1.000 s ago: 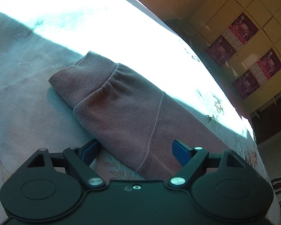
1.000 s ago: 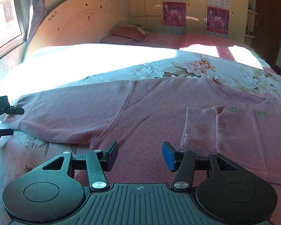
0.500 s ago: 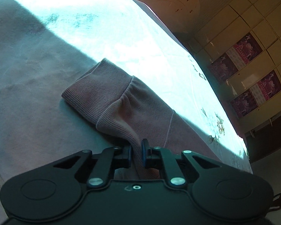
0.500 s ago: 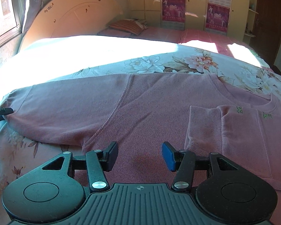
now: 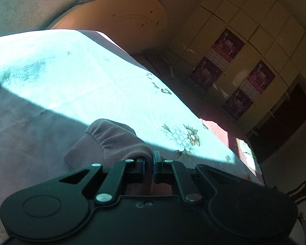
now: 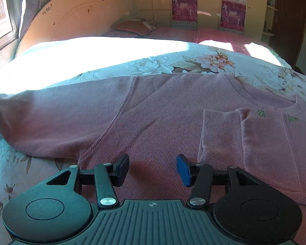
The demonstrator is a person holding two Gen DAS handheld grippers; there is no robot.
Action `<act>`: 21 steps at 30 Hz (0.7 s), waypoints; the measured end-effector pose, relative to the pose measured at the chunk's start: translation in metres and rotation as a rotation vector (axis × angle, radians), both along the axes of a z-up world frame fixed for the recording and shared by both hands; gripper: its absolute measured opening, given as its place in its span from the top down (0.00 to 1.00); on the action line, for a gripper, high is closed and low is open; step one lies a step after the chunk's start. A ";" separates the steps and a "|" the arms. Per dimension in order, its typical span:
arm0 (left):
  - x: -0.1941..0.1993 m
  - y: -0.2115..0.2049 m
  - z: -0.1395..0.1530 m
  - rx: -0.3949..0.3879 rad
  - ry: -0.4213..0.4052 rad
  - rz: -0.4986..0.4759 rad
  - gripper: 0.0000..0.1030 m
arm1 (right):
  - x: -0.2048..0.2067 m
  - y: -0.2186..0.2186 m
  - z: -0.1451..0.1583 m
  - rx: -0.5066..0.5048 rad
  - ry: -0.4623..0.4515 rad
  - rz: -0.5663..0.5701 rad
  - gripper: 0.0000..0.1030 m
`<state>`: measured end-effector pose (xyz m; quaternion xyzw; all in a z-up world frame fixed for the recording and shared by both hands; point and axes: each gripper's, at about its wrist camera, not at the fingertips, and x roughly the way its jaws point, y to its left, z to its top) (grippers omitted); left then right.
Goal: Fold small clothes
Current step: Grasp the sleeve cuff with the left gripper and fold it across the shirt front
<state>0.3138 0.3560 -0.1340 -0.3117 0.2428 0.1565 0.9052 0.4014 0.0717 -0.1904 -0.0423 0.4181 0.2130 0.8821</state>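
Note:
A pink ribbed sweater [image 6: 163, 118] lies spread on the bed, its right sleeve folded over the chest [image 6: 255, 134]. Its left sleeve [image 6: 61, 122] stretches out to the left edge of the right wrist view. In the left wrist view my left gripper [image 5: 148, 163] is shut on the sleeve's cuff [image 5: 116, 140], which bunches up and hangs lifted off the bedspread. My right gripper [image 6: 153, 169] hovers open just above the sweater's lower body, with nothing between its fingers.
The floral bedspread [image 6: 193, 61] covers the bed, bright with sun across its far half. A curved wooden headboard [image 6: 75, 14] and a striped pillow [image 6: 134, 26] are at the back. Wardrobe doors with pink posters [image 6: 232, 14] stand behind the bed.
My left gripper closed on the sleeve cuff and rose with it, so the cuff now bunches off the bed. My right gripper sank slightly over the sweater, still open.

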 end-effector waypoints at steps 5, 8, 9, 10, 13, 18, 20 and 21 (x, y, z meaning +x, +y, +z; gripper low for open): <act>0.034 -0.080 0.032 0.075 -0.058 -0.233 0.94 | -0.001 -0.025 0.026 0.095 -0.052 -0.045 0.50; 0.056 -0.143 0.039 0.119 -0.081 -0.397 0.94 | -0.001 -0.056 0.041 0.125 -0.072 -0.089 0.50; 0.064 -0.166 0.037 0.131 -0.084 -0.458 0.94 | -0.002 -0.071 0.045 0.127 -0.078 -0.115 0.50; 0.069 -0.187 0.033 0.139 -0.085 -0.512 0.94 | -0.002 -0.082 0.047 0.124 -0.082 -0.137 0.50; 0.081 -0.247 0.011 0.160 -0.057 -0.674 0.94 | -0.006 -0.130 0.050 0.111 -0.088 -0.223 0.50; 0.093 -0.315 -0.048 0.243 0.139 -0.864 0.84 | -0.017 -0.185 0.046 0.083 -0.063 -0.305 0.50; 0.090 -0.318 -0.056 0.272 0.181 -0.876 0.77 | -0.023 -0.194 0.047 0.095 -0.067 -0.296 0.50; 0.088 -0.318 -0.056 0.277 0.185 -0.873 0.69 | -0.027 -0.197 0.048 0.100 -0.074 -0.285 0.50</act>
